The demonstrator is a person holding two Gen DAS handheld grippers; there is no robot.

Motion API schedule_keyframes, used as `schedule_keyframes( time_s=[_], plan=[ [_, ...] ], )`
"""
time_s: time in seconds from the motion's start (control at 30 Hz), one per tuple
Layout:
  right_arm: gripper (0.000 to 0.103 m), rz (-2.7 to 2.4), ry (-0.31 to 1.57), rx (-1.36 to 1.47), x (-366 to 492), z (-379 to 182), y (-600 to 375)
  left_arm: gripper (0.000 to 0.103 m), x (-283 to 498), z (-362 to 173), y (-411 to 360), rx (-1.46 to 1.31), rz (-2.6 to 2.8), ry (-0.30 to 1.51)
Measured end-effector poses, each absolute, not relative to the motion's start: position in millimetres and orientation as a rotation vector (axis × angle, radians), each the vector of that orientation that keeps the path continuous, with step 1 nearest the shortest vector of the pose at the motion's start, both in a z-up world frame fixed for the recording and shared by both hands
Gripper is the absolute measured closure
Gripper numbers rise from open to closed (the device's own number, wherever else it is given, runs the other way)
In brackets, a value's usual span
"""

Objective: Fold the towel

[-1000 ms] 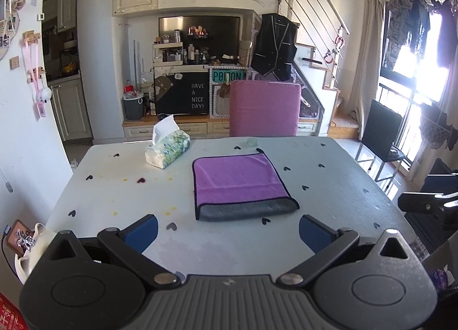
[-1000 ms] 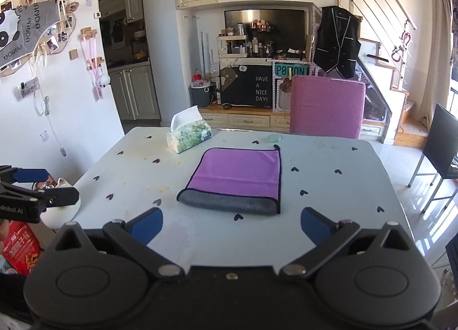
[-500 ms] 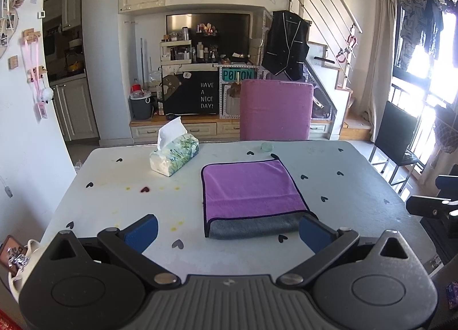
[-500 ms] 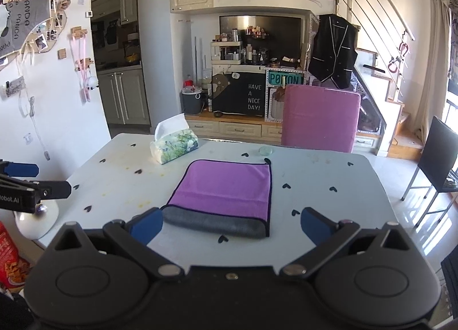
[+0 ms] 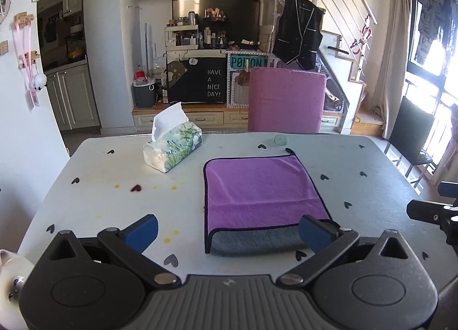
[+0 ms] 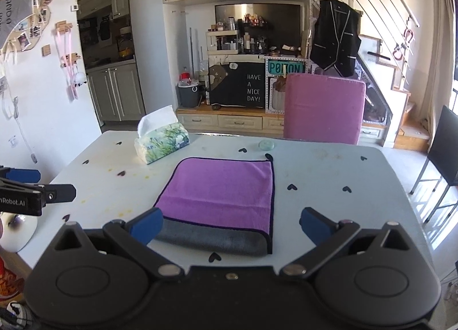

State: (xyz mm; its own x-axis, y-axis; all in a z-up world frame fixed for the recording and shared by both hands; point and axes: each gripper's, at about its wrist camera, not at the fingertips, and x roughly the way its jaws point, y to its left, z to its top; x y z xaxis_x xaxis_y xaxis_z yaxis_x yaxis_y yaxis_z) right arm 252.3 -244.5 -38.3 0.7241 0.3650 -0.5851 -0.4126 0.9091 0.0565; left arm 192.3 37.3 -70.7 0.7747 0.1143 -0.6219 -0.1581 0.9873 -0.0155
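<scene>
The purple towel lies folded flat mid-table, grey underside showing along its near edge, with your left gripper and right gripper both spread wide and holding nothing just short of that edge. A tissue box stands left of it beyond the far corner, well apart; a pink chair sits behind. The black board reads "HAVE A NICE DAY!"; bare tabletop flanks the towel on both sides.
</scene>
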Motion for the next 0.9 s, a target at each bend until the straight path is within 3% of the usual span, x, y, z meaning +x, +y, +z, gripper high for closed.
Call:
schedule_keyframes(
  time_s=[0.47, 0.77, 0.9],
  plan=[
    [0.0, 0.41, 0.718, -0.061, 339.6, -127.2, -240.5, 0.002, 282.5, -162.8, 56.7, -0.108, 0.145, 0.785],
    [0.0, 0.41, 0.755, -0.024, 383.4, -184.4, -235.9, 0.02, 327.5, -230.9, 73.3, -0.103, 0.143, 0.915],
    [0.0, 0.403, 0.789, -0.008, 402.3, -205.6, -232.3, 0.033, 340.5, -249.4, 78.9, -0.115, 0.14, 0.964]
  ],
)
